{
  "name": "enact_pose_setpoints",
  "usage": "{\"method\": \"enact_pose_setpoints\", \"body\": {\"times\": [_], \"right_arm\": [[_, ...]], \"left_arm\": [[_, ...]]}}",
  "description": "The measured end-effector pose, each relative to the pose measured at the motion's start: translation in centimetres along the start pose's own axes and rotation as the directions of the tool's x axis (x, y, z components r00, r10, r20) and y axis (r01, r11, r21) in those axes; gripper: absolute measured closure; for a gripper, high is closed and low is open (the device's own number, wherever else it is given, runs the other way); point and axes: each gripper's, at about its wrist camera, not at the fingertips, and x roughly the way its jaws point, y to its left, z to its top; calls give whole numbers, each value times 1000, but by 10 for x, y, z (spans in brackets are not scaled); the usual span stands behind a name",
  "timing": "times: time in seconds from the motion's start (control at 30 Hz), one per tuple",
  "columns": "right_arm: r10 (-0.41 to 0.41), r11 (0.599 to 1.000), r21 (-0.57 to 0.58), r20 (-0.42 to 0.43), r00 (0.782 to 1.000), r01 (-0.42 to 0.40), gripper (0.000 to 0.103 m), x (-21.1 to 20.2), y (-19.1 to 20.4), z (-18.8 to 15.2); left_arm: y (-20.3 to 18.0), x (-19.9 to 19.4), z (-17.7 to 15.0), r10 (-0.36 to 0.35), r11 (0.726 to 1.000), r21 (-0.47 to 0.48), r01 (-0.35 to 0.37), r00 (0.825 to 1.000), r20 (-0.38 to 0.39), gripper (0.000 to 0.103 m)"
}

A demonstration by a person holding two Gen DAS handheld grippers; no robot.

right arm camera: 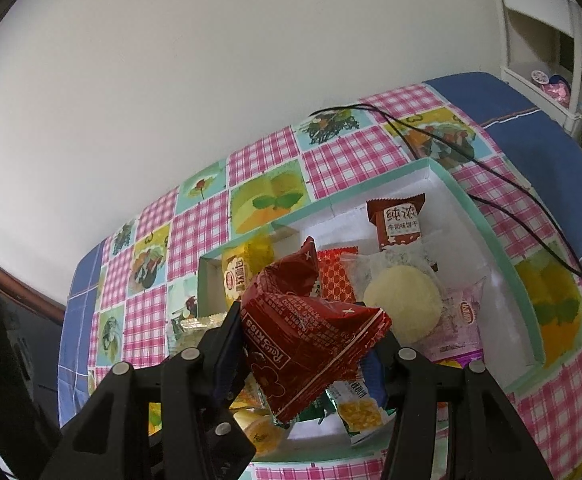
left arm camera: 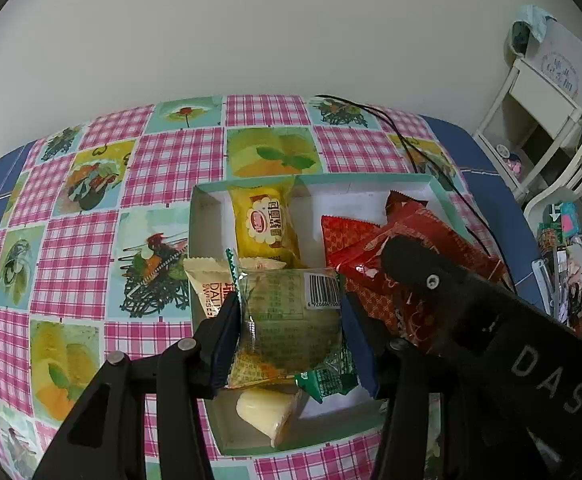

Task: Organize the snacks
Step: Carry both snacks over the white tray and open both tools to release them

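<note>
Left gripper [left arm camera: 289, 330] clamps a green snack packet [left arm camera: 291, 316]; right gripper [right arm camera: 311, 344] clamps a red snack packet [right arm camera: 311, 332], both above a snack-filled box [right arm camera: 487, 220] on the bench [left arm camera: 163, 160].

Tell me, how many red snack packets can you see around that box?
3, possibly more hidden. A dark red packet is clamped in the right gripper above the box; an orange-red patterned packet lies behind it; a brown-red biscuit packet rests at the far end.

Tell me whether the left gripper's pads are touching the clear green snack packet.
Touching. In the left wrist view, both blue pads of the left gripper press against the sides of the clear green snack packet, which is held above the box.
</note>
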Motion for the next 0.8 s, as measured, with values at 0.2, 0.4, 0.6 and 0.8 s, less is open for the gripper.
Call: {"method": "enact_pose_setpoints", "body": {"times": [0.2, 0.4, 0.6, 0.8], "right_arm": [[-14, 1000, 6, -39, 999, 14, 47, 16, -4, -5], [-23, 999, 27, -73, 997, 25, 47, 31, -12, -10], [-9, 999, 44, -87, 996, 13, 48, 40, -17, -11], [-18, 998, 57, -86, 996, 23, 47, 44, -18, -9]], "left_arm": [[-1, 13, -5, 17, 1000, 12, -17, 999, -35, 51], [-2, 17, -6, 17, 1000, 15, -17, 999, -33, 51], [-2, 25, -6, 20, 1000, 17, -20, 999, -42, 51], [-2, 27, -4, 18, 1000, 24, -17, 999, -38, 51]]}}
